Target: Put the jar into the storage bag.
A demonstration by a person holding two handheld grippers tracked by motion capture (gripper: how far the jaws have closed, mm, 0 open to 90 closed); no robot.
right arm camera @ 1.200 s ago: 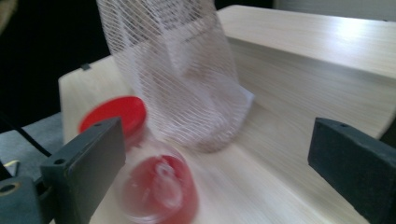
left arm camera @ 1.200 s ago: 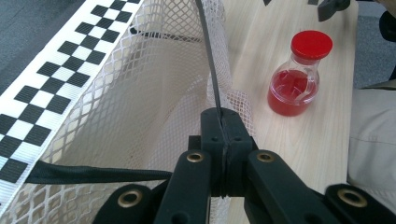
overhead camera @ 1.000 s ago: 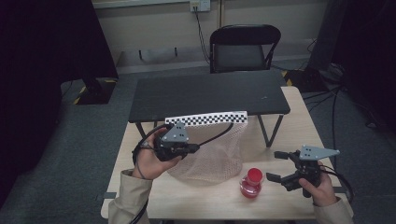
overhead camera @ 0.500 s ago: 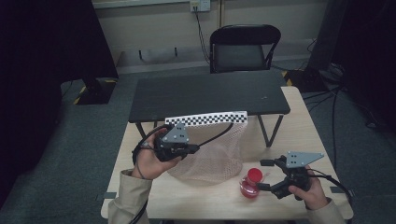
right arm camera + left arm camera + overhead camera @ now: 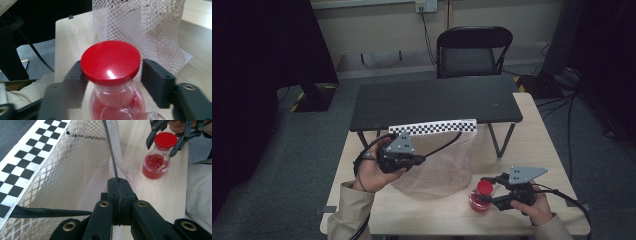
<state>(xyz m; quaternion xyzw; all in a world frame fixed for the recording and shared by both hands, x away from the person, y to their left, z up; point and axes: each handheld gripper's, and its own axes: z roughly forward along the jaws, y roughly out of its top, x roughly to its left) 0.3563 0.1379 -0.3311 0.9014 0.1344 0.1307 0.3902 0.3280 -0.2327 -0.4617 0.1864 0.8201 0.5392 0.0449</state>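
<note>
**A:** What's different from a second ago?

**B:** The right hand-held gripper [image 5: 485,188] has come in from the table's right edge to the small clear glass bottle with the red lid and red liquid [image 5: 481,197], and its jaws have just been closing. In the right gripper view they stand either side of the lid [image 5: 111,60]: the left-hand jaw looks to be against the rim, while the other shows a sliver of gap. I'd call them narrowed around the lid, not yet clamped.

**A:** And the other one?

**B:** No change. The left hand-held gripper [image 5: 414,161] is in the same place, jaws pressed together on the black strap [image 5: 112,160] of the white mesh bag [image 5: 439,162] — holding the bag's mouth up.

**A:** So where does that leave the work?

**B:** The bottle stands upright on the pale wooden table [image 5: 552,150], just beside the bag's lower right corner. My guess is that it is meant for the bag; if so, the grasp is nearly made and the lift is not yet begun. A grip on the lid alone could slip.

**A:** Any labels or writing?

**B:** None I can read. The bottle is unlabelled; the bag carries a black-and-white checkered band [image 5: 432,127] along its top — pattern, no lettering.
</note>
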